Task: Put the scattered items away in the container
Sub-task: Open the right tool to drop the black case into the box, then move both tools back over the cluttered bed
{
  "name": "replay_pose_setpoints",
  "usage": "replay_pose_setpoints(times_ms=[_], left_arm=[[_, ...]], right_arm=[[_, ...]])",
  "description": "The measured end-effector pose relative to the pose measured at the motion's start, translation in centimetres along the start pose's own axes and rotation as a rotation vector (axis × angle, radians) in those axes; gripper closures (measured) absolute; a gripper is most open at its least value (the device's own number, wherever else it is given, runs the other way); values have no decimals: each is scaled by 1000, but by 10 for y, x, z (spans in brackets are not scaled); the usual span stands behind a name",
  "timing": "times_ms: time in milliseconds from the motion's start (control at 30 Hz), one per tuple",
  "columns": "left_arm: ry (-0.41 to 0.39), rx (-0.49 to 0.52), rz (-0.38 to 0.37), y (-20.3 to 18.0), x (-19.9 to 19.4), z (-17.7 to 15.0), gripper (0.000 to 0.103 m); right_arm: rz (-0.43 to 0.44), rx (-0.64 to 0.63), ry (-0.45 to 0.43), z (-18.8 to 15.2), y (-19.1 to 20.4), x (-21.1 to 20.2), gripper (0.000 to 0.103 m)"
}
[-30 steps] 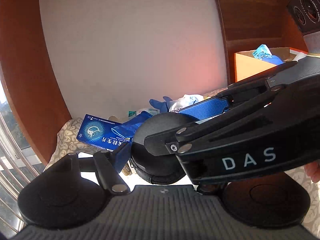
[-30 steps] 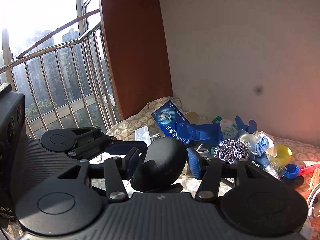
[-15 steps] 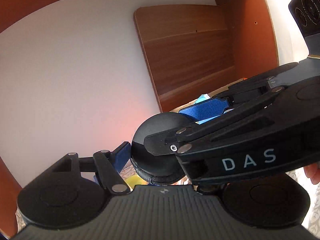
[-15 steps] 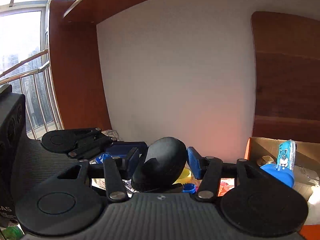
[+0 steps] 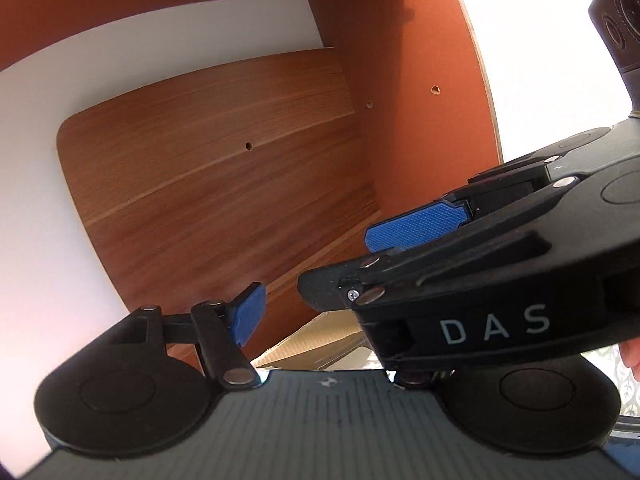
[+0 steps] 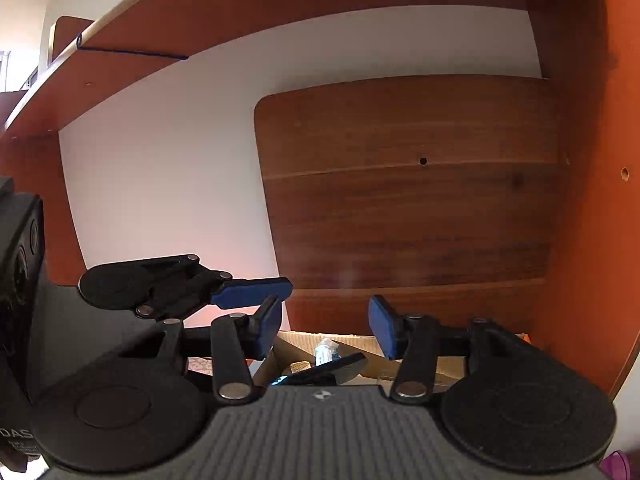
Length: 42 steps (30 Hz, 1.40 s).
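Both grippers hover over the cardboard box (image 6: pixel 360 346), whose rim shows low in the right wrist view and also in the left wrist view (image 5: pixel 320 334). My right gripper (image 6: pixel 324 326) is open and empty. Inside the box I see a small white-and-blue packet (image 6: pixel 326 351) and a dark object (image 6: pixel 324 370) just below the fingers. My left gripper (image 5: pixel 320 316) is open and empty; only its left blue pad (image 5: pixel 248 318) shows, the other is hidden behind the right gripper's body (image 5: pixel 480 300), which crosses in front.
A wooden panel (image 6: pixel 408 192) leans against the white wall (image 6: pixel 168 168) behind the box. Red-brown shelf sides (image 6: pixel 592 160) and a shelf board (image 6: pixel 240 20) overhead enclose the space. A patterned cloth (image 5: pixel 626 372) shows at the far right.
Both grippers held the black rounded case together, carried it right from the clutter to the box, and have opened. The case has dropped out of the fingers.
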<state>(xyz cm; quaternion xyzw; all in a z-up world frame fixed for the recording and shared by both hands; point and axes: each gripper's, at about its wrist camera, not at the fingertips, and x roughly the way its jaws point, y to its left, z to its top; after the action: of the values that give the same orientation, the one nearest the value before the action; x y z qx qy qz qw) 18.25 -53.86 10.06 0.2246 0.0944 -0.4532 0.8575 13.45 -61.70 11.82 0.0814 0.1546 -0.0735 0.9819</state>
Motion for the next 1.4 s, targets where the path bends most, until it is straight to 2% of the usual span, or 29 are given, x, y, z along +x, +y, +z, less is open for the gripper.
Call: replay_pose_setpoints(times_ms=[100, 233, 333, 367, 433, 467, 533, 567, 600, 700, 833, 933, 1033, 1100, 1167, 1233, 1400], left_arm=[[30, 37, -3, -14, 33, 4, 35], [58, 44, -21, -23, 54, -3, 35], [82, 52, -13, -27, 59, -11, 25], [78, 59, -5, -28, 58, -14, 18], [54, 69, 13, -29, 53, -19, 7], [34, 73, 24, -29, 48, -22, 0], [1, 78, 47, -27, 38, -29, 0], [-7, 77, 51, -24, 33, -32, 0], [-12, 70, 53, -19, 26, -36, 0], [-9, 35, 71, 1, 11, -46, 0], [30, -78, 123, 36, -6, -63, 0], [34, -187, 189, 62, -26, -80, 0], [54, -240, 309, 79, -41, -103, 0], [82, -294, 390, 87, -53, -120, 0], [118, -352, 422, 91, -66, -134, 0], [158, -394, 465, 90, -83, -150, 0], [218, -444, 650, 78, -123, -190, 0]], right_arm=[[-36, 33, 27, -2, -30, 12, 55], [-40, 70, 48, -16, -55, 15, 55], [-19, 106, 52, -32, -62, 14, 54], [-17, 120, 53, -36, -62, 14, 54], [-36, 145, 39, -43, -61, 7, 47], [-55, 161, 30, -46, -59, 5, 40], [-106, 196, 16, -53, -54, -1, 25], [-140, 213, 14, -57, -50, -4, 13], [-162, 225, 11, -60, -44, -6, 8], [-139, 223, -16, -65, -22, -9, 8], [-128, 170, -21, -62, 18, 0, 0], [-54, 116, -20, -55, 49, 11, 0], [135, 28, -8, -52, 80, 20, 0], [211, -41, 21, -52, 105, 24, 0], [267, -99, 51, -54, 128, 26, 0], [365, -145, 85, -59, 152, 24, 0], [602, -200, 177, -86, 202, 18, 0]])
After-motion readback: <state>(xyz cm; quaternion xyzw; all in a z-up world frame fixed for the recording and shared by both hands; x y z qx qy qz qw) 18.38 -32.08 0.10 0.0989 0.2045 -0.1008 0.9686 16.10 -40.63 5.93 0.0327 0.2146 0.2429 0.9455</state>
